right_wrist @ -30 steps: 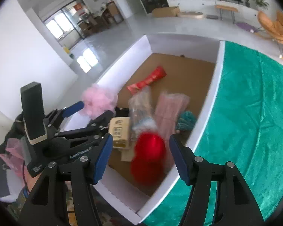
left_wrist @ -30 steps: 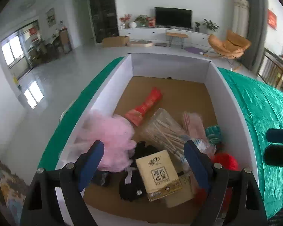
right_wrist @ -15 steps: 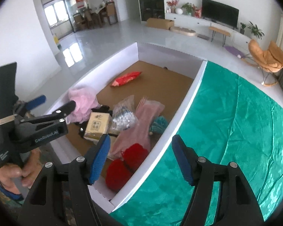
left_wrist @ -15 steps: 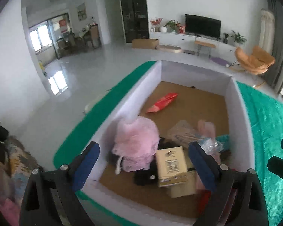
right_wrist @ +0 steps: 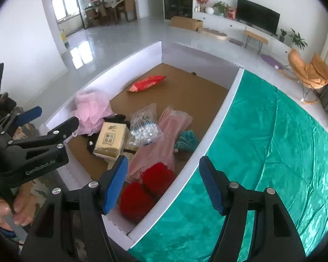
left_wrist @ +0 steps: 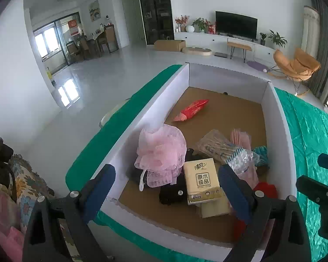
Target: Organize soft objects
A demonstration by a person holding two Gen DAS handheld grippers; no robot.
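Now both claws have pulled back from the box (left_wrist: 280, 131): the left gripper (left_wrist: 166, 187) and right gripper (right_wrist: 164, 179) have just opened wider, nothing between them. Pink sponge (left_wrist: 160, 150) and red pompoms (right_wrist: 146, 187) lie inside, lower frame; the drop looks done.

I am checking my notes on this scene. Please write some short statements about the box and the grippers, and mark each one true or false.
1. The pink mesh bath sponge lies inside the white-walled box. True.
2. The left gripper is clamped on the tissue pack. False: its jaws are open and hold nothing.
3. The red packet lies apart from the pile, toward the far end. True.
4. The red yarn rests on the green cloth. False: it is in the box.
5. The right gripper is empty. True.
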